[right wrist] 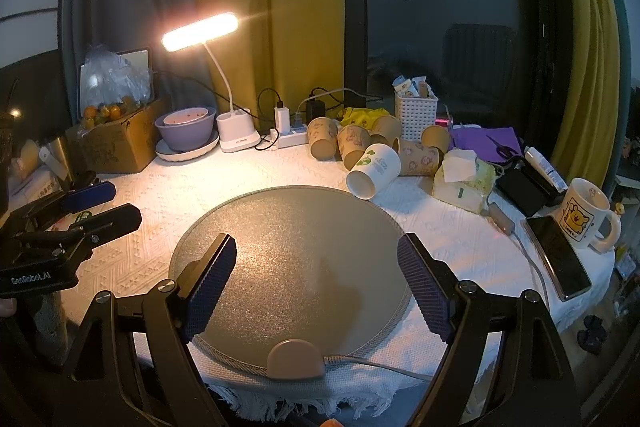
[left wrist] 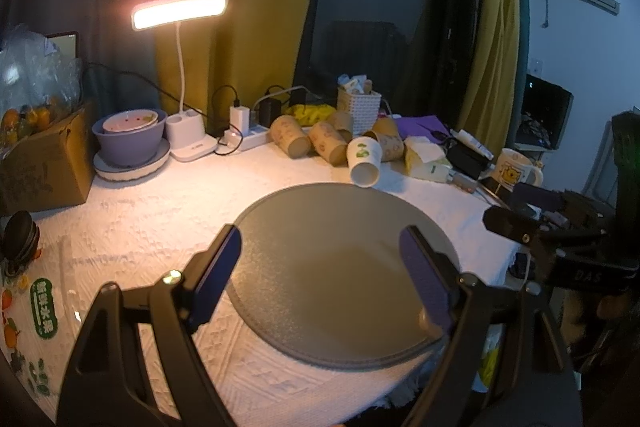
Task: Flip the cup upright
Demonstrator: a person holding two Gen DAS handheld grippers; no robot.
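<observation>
A white paper cup [left wrist: 363, 161] with a green print lies on its side at the far edge of the round grey mat [left wrist: 340, 267], its open mouth facing me. It also shows in the right wrist view [right wrist: 374, 171], beyond the mat [right wrist: 288, 267]. Several brown paper cups [left wrist: 326, 142] lie tipped over behind it. My left gripper [left wrist: 324, 275] is open and empty over the mat, well short of the cup. My right gripper [right wrist: 316, 279] is open and empty over the mat's near part. Each gripper shows at the edge of the other's view.
A lit desk lamp [right wrist: 200, 31], stacked bowls [right wrist: 186, 131], a cardboard box [right wrist: 116, 143], a power strip [right wrist: 292, 137] and a white basket [right wrist: 416, 115] line the back. A tissue pack [right wrist: 464, 179], a phone [right wrist: 558, 255] and a mug [right wrist: 584, 219] sit right.
</observation>
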